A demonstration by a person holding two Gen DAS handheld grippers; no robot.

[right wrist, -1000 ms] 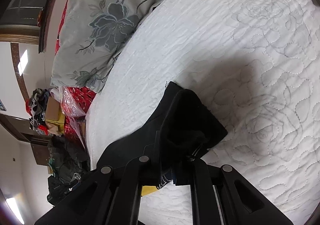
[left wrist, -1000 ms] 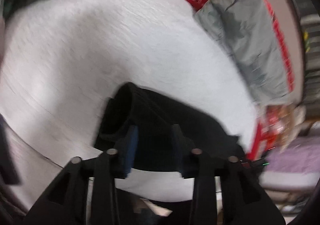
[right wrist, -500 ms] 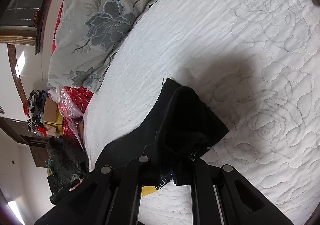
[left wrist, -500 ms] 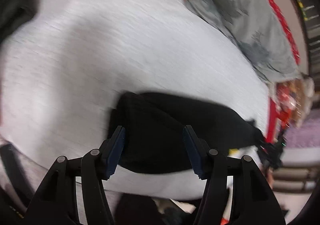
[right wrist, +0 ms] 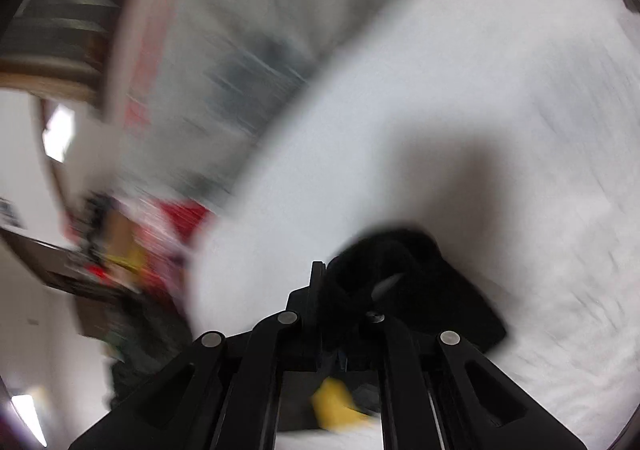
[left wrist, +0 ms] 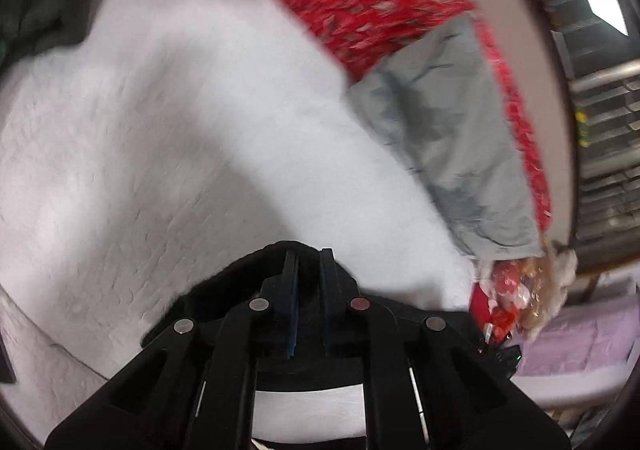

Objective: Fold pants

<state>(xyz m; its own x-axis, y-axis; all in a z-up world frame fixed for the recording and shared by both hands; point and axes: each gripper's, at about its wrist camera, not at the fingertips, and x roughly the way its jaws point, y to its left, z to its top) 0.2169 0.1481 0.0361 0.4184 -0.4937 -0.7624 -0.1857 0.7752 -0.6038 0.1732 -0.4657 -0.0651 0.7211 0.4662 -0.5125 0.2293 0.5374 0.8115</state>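
White bed (left wrist: 180,129) | left gripper (left wrist: 308,266), right gripper (right wrist: 344,282) both clamped on black pants (right wrist: 440,290)

Open white quilt (left wrist: 168,137) ahead; grey pillow (left wrist: 452,137) rightward.

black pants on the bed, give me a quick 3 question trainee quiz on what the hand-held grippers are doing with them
1. True or false: the left hand-held gripper is shut on the black pants.
2. What is the right hand-held gripper clamping? A) the grey floral pillow B) the black pants C) nothing
3. Fill in: the pants hang over a ____ quilted bed cover.

Key
1. True: its jaws have just been closing and now pinch the dark cloth.
2. B: black fabric is bunched between its fingers.
3. White. The grey floral pillow and the red patterned bedding lie at the far edge.
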